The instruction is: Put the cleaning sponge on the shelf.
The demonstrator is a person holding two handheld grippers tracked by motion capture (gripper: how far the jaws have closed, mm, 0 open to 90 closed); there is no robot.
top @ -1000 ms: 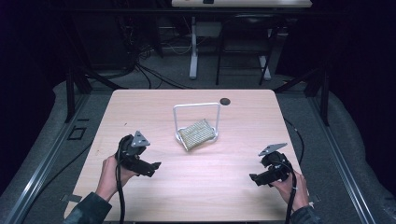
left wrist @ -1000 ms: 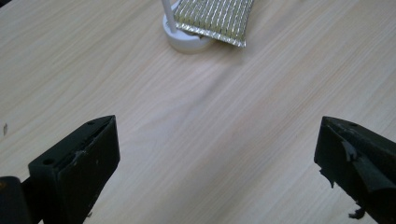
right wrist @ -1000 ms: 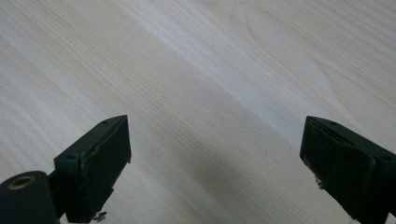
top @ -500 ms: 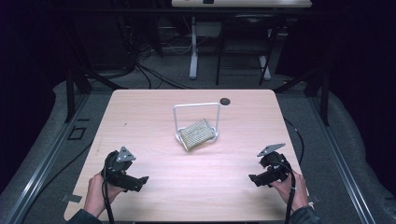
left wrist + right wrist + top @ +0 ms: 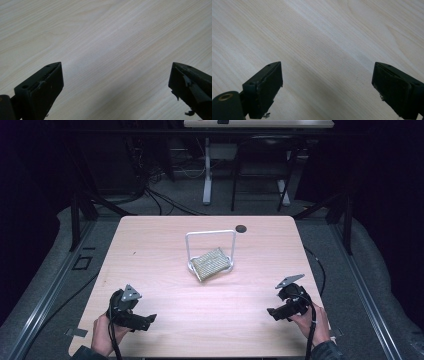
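Both claws, the left claw (image 5: 146, 320) and the right claw (image 5: 272, 312), sit wide open and empty near the table (image 5: 165, 245) edge, so the rack (image 5: 211, 255) in the middle looks untouched.

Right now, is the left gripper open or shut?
Open. In the left gripper view the left gripper has its two jaws far apart, with bare table between them.

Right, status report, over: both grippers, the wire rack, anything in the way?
Left gripper open, empty, near table edge. Right gripper open, empty. Wire rack mid-table, untouched. Small dark disc behind it; path clear.
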